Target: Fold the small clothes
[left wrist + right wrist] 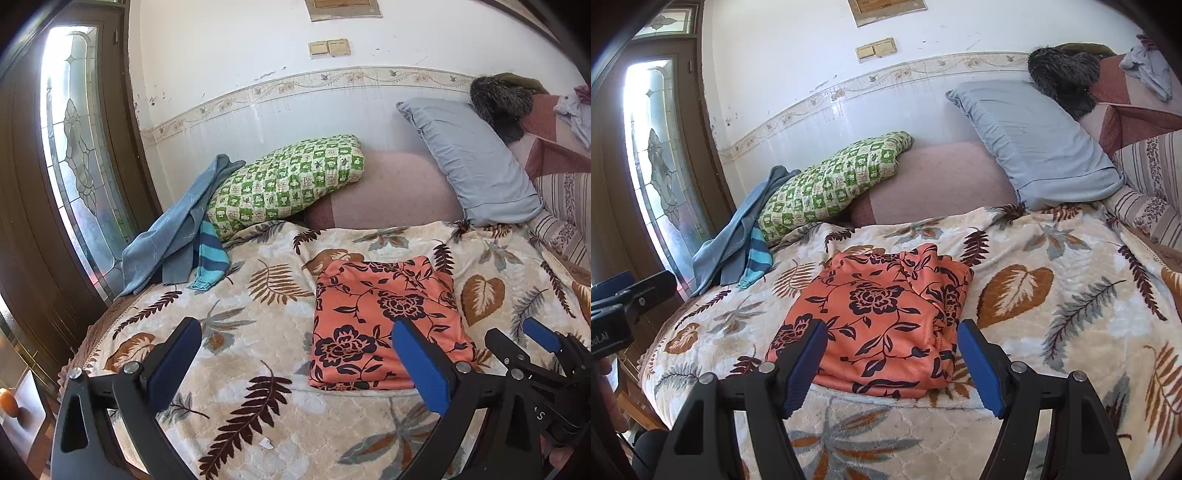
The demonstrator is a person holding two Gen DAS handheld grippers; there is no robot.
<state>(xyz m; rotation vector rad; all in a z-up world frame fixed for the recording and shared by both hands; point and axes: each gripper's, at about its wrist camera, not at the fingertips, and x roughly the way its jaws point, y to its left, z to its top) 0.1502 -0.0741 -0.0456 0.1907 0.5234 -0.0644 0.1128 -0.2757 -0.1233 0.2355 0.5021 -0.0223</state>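
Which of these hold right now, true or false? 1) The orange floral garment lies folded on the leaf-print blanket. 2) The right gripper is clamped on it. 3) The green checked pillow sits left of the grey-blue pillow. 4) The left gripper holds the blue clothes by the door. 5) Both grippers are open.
1) True: the orange floral garment lies folded on the leaf-print blanket.
2) False: the right gripper is open and holds nothing.
3) True: the green checked pillow is left of the grey-blue pillow.
4) False: the left gripper is empty; the blue clothes lie untouched.
5) True.
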